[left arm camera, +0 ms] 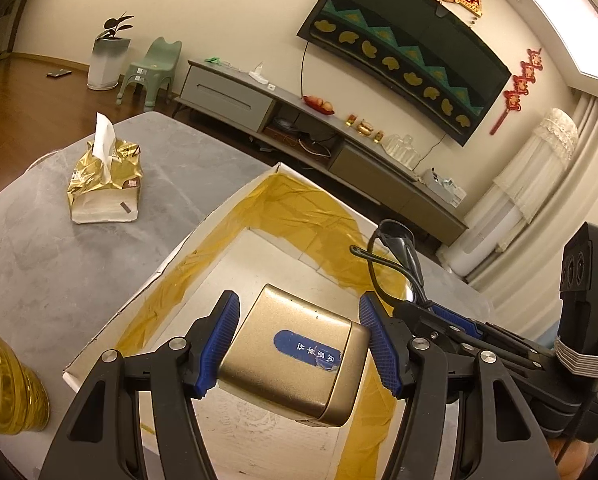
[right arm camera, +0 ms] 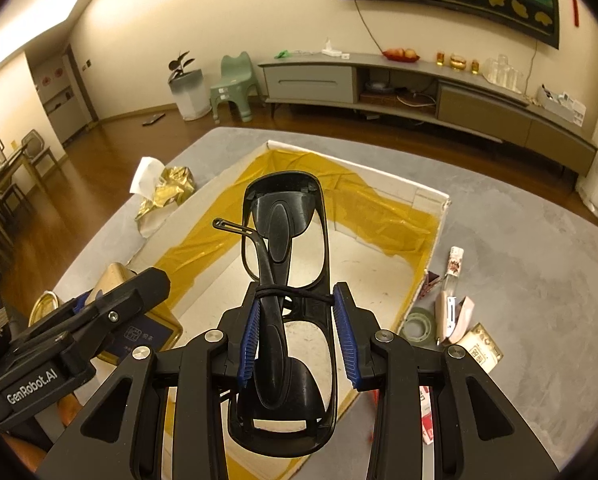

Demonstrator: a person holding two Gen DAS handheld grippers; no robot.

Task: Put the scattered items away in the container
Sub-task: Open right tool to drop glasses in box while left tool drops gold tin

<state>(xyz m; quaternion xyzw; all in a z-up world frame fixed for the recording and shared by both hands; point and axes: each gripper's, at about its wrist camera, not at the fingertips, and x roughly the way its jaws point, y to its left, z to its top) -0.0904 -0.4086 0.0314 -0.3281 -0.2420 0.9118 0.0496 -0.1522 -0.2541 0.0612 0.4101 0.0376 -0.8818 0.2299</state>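
Both tongs hang over the box (right arm camera: 431,194): left gripper (left arm camera: 299,350) clamped on the gold tin (left arm camera: 295,356), right gripper (right arm camera: 299,336) loosely straddling folded glasses (right arm camera: 287,280), long axis pointing forward.

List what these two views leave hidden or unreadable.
- Left wrist view: the gold tin covers the box floor under it; its label print is too small to read.
- Right wrist view: the glasses in the right claw block the box's middle.
- Right wrist view: the red packet is mostly behind the claw arm.
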